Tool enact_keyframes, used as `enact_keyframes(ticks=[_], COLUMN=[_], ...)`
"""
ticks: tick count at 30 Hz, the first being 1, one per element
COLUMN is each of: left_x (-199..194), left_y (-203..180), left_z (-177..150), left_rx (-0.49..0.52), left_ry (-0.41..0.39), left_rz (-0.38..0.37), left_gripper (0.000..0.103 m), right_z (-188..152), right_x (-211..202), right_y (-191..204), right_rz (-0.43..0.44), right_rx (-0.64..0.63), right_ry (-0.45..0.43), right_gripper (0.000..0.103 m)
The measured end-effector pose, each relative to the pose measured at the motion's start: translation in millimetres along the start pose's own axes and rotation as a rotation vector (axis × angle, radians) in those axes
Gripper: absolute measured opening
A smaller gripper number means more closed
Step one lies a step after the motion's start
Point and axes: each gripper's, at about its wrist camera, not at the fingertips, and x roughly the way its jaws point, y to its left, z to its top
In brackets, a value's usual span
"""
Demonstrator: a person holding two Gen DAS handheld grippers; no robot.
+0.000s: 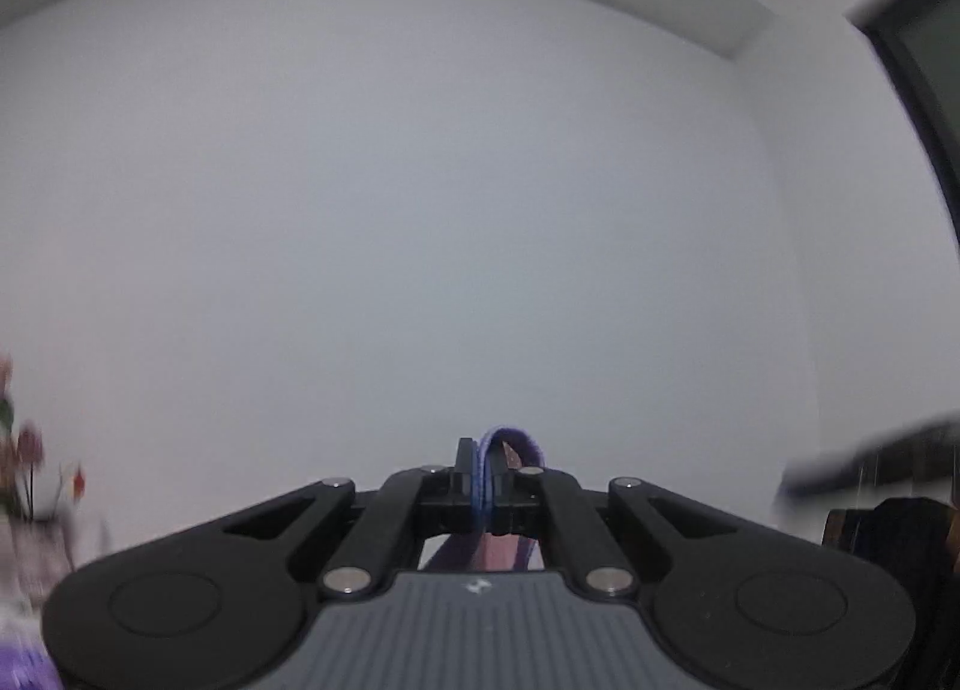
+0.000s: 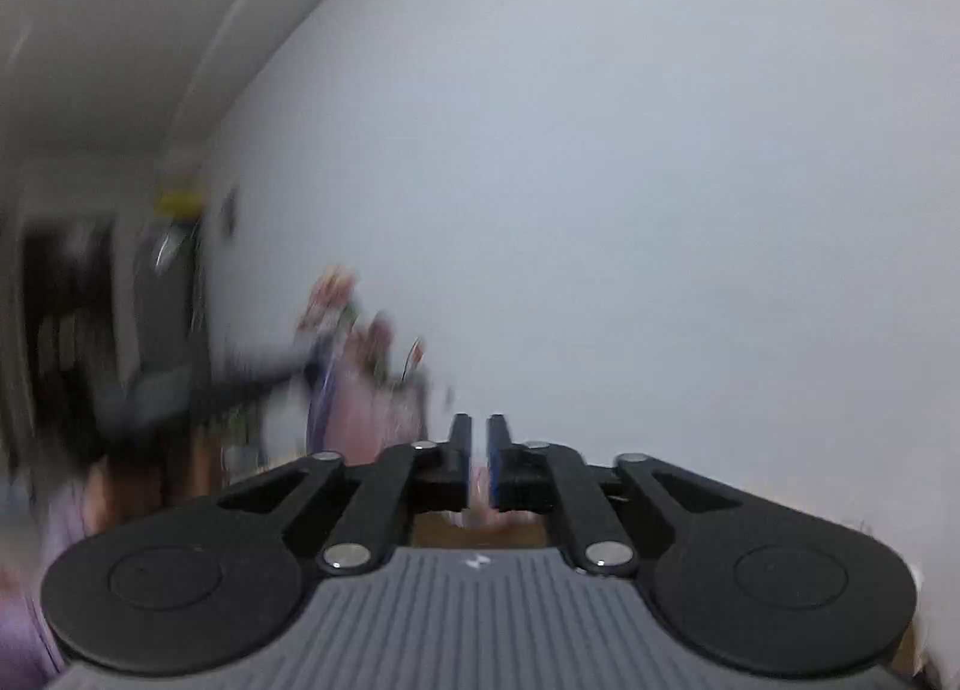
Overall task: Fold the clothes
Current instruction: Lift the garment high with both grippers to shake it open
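Observation:
My left gripper [image 1: 485, 474] is shut on a fold of purple and pink garment [image 1: 513, 441]; the cloth loops above the fingertips and hangs below the jaws [image 1: 480, 552]. It is raised and points at a white wall. My right gripper [image 2: 478, 450] has its jaws nearly closed, with a narrow gap; pink cloth [image 2: 480, 483] shows in that gap, and I cannot tell whether it is gripped. More lilac cloth [image 2: 360, 414] hangs blurred to the left in the right wrist view, next to the blurred other gripper [image 2: 198, 396].
A white wall [image 1: 420, 210] fills both views. Blurred flowers [image 1: 24, 450] stand at the left. A dark doorway and furniture [image 2: 66, 300] lie far left in the right wrist view. A wooden surface [image 2: 474, 537] shows below the right jaws.

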Motion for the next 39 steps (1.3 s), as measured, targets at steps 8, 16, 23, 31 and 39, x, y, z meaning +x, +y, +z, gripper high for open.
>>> enact_keyframes(ticks=[8,16,23,31,39], left_x=[2,-1,-2,-8,135], left_y=[-19,-8,5,-13,-19], left_z=[17,7,1,-12,-84], left_rx=[0.128,0.127,0.096,0.138,0.135], left_ry=[0.04,0.041,-0.003,-0.102,0.146], left_rz=[0.006,0.02,0.016,-0.044,0.006], left_gripper=[0.0,0.001,0.001,0.001,0.001], right_z=[-88,-61,-8,29,14], right_x=[73,80,10,-45,69], right_y=[64,15,-27,-10,-86], right_rz=[-0.122,0.071,0.136,0.044,-0.215], right_rx=[-0.367,-0.116,-0.046,-0.245,-0.215], right_ry=[-0.075,-0.114,-0.211,-0.232,-0.018], right_gripper=[0.073,0.001,0.002,0.001,0.002])
